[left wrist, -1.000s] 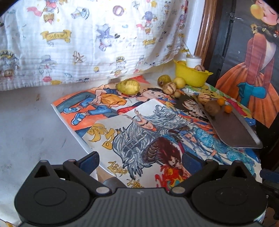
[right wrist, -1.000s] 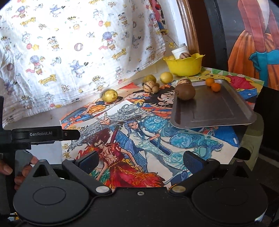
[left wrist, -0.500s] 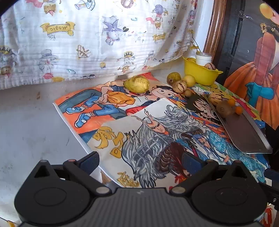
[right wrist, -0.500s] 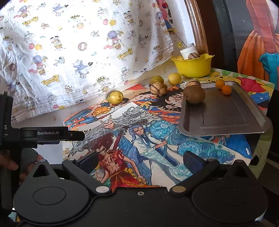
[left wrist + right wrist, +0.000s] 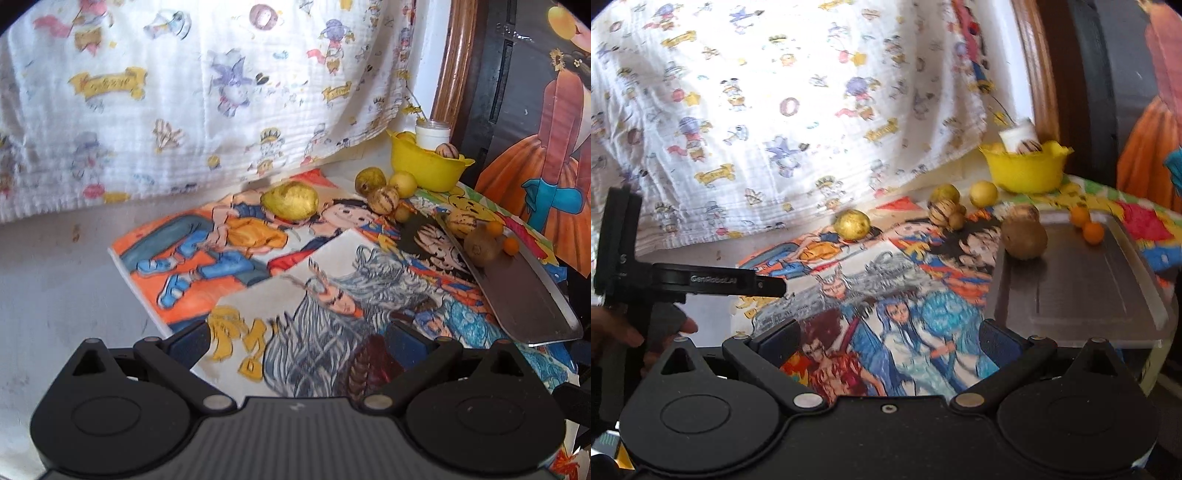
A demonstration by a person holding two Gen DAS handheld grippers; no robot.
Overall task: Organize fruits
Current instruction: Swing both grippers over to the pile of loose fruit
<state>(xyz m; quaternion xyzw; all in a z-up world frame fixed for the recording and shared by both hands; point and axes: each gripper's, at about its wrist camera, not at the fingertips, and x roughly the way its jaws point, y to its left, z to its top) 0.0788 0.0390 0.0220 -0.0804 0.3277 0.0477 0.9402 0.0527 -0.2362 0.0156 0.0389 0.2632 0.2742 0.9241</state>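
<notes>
- Both tools are out in front of the fruit with nothing picked up: the left gripper (image 5: 295, 338) has its jaws spread wide and empty, and the right gripper (image 5: 888, 338) is just as wide and just as empty.
- Take the metal tray (image 5: 1082, 295) as the landmark. On its far end sit a brown kiwi (image 5: 1024, 240), two small oranges (image 5: 1087, 225) and a striped fruit (image 5: 1021, 213).
- Off the tray, to its far left on the painted posters (image 5: 332, 280), lie a yellow-green pear (image 5: 290, 201) alone and a cluster of round fruits (image 5: 382, 188); the yellow bowl (image 5: 428, 168) stands beyond the tray.
- My reading: this is the approach for the next loose fruit. The left gripper seems aimed at the pear.
- Next it needs to straddle the pear's wide middle, close gently, then carry it to the tray.
</notes>
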